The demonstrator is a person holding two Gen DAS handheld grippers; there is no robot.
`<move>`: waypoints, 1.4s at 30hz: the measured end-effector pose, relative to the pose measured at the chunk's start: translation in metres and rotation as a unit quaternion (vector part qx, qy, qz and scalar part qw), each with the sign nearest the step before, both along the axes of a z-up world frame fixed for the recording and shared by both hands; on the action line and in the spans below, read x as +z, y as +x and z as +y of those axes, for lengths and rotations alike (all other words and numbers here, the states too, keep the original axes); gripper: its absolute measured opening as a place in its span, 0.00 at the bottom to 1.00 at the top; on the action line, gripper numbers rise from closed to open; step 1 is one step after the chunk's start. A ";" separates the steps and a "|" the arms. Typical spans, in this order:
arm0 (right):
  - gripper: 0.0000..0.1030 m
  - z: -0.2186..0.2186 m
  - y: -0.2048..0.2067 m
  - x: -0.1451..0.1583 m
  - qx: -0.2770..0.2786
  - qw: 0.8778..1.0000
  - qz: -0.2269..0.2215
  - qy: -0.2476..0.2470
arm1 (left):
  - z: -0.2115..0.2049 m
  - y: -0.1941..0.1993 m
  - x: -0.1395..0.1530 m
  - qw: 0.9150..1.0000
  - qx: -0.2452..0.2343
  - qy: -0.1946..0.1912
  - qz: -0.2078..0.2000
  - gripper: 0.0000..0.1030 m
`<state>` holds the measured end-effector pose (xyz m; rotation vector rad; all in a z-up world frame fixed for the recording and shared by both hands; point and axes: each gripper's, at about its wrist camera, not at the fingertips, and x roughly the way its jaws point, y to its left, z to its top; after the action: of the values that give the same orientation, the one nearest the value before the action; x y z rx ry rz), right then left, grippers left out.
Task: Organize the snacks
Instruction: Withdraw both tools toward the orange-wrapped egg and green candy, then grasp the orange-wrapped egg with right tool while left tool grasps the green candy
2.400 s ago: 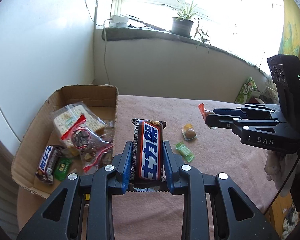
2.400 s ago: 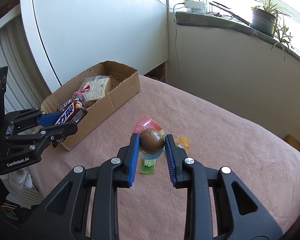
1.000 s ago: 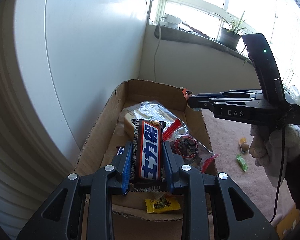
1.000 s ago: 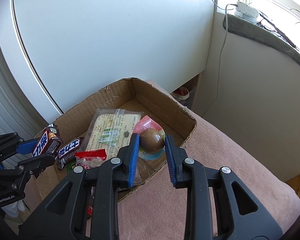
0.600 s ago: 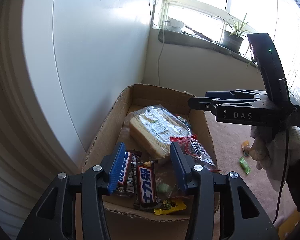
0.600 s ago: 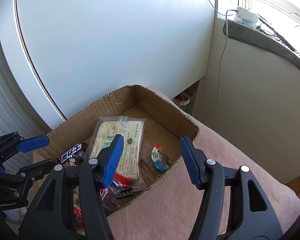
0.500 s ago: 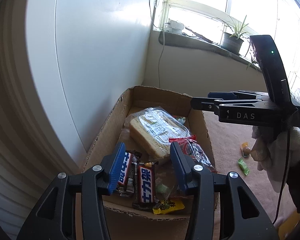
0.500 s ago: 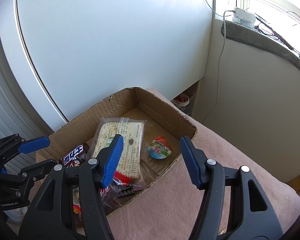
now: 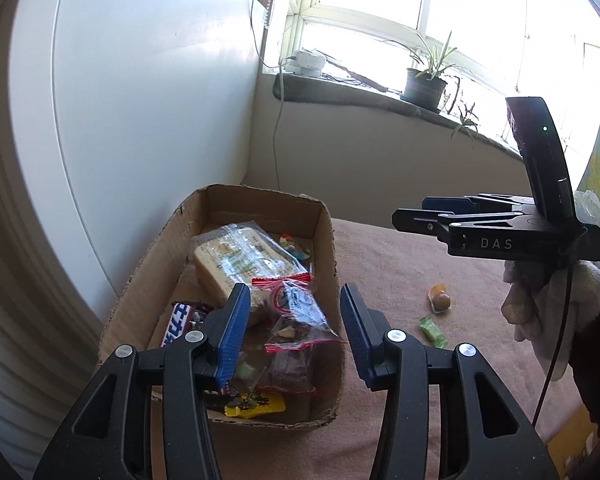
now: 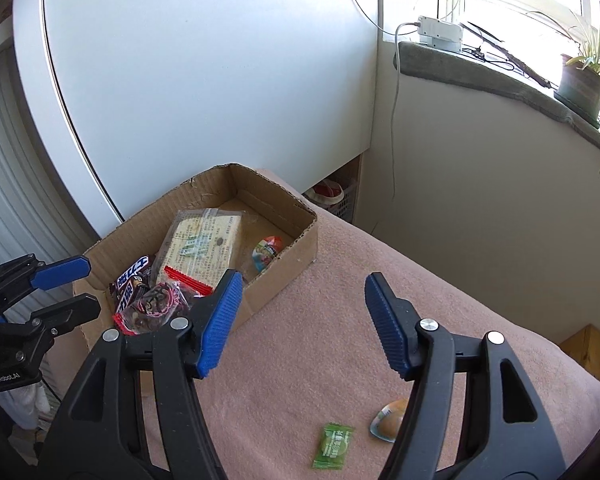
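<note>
A cardboard box [image 9: 325,240] [image 10: 296,240] stands on the pink cloth and holds several snacks: a clear cracker pack [image 9: 236,258] [image 10: 200,248], chocolate bars [image 9: 178,322] [image 10: 134,276], a red-edged bag [image 9: 296,312] [image 10: 160,300], a yellow wrapper [image 9: 256,404] and a round jelly cup [image 10: 266,256]. My left gripper [image 9: 292,332] is open and empty above the box's near end. My right gripper [image 10: 304,320] is open and empty over the cloth beside the box. A green candy [image 10: 334,444] [image 9: 432,330] and a small brown jelly [image 10: 390,420] [image 9: 440,300] lie on the cloth.
A white panel [image 10: 204,80] stands right behind the box. A sill with a potted plant [image 9: 424,84] and a white power strip [image 10: 440,32] runs along the wall. The cloth-covered table [image 10: 340,360] drops off at the right edge, with a wooden item [image 10: 588,348] below.
Both grippers opened: the chocolate bar and the round jelly cup dropped into the box. Since then both grippers have drawn back from the box toward the cloth.
</note>
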<state>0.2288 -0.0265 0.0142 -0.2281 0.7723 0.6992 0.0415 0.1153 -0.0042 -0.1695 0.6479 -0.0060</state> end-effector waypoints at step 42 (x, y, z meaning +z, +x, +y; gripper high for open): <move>0.38 -0.090 0.021 -0.107 -0.045 0.992 0.095 -0.064 | -0.153 0.091 -0.084 0.981 -0.138 -0.006 0.135 0.44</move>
<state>0.2498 -0.1165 -0.0933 -0.2441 1.0058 0.5912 0.1324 -0.0374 -0.0885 -0.0902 0.9396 -0.2580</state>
